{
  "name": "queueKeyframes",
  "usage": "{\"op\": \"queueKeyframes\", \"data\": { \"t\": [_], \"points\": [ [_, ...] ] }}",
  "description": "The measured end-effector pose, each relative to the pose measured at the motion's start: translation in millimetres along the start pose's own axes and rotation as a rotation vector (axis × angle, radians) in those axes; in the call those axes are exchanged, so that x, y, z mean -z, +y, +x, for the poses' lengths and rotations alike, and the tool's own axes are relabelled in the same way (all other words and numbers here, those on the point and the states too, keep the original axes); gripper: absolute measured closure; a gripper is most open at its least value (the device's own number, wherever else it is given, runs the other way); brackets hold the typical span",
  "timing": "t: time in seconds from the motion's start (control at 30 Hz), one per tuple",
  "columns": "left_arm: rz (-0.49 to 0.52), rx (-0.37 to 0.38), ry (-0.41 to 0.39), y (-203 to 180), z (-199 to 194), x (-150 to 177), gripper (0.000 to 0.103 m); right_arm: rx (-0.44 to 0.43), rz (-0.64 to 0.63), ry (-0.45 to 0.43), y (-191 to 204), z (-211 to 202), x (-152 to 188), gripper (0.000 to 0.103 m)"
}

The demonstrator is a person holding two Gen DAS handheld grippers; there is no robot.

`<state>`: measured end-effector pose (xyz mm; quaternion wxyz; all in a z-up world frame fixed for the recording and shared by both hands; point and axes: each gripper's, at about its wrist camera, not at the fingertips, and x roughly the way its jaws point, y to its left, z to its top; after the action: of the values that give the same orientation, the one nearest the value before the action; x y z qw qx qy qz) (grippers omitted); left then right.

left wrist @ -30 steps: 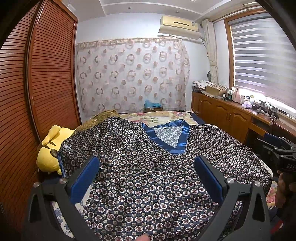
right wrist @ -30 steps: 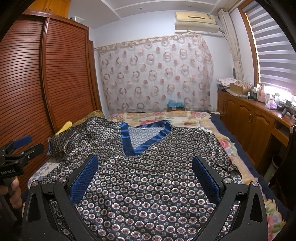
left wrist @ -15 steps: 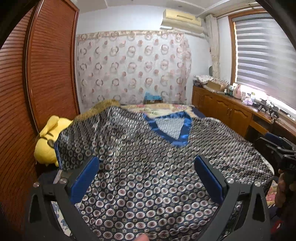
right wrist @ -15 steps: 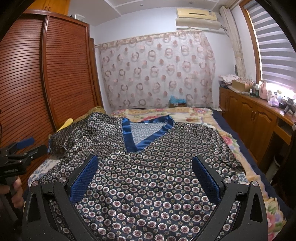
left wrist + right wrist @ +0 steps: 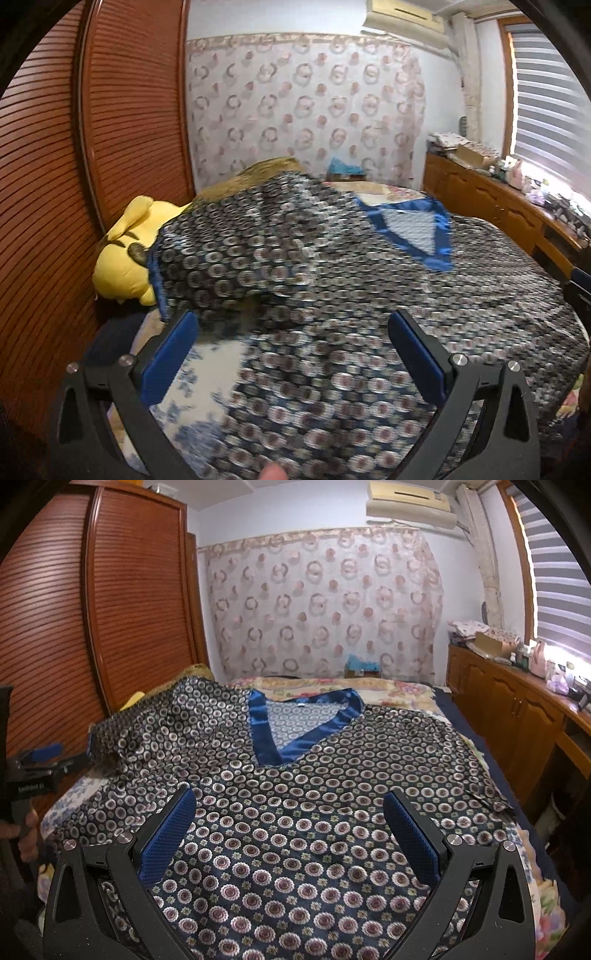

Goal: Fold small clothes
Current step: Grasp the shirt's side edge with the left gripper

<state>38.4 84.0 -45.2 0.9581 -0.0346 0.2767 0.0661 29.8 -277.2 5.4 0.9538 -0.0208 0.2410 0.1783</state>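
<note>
1. My left wrist view sits low at the bed's left side, close over the patterned top (image 5: 332,295), facing the curtain (image 5: 303,110).
2. My right wrist view faces likewise; both share top, curtain.

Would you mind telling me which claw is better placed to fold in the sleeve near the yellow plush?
Left. The left claw is open right at the sleeve beside the plush, whereas the right claw hovers open over the top's middle, farther from it.
</note>
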Motion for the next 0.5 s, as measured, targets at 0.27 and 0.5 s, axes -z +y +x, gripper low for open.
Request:
{"op": "queueKeyframes", "data": {
  "t": [0.27, 0.5],
  "points": [
    [-0.052, -0.011, 0.06, 54, 27, -3, 0.0, -0.085, -0.047, 0.059, 22, 34, 3, 0.0],
    [-0.088, 0.006, 0.097, 98, 41, -8, 0.0, -0.166, -0.08, 0.123, 44, 59, 6, 0.002]
  ]
}}
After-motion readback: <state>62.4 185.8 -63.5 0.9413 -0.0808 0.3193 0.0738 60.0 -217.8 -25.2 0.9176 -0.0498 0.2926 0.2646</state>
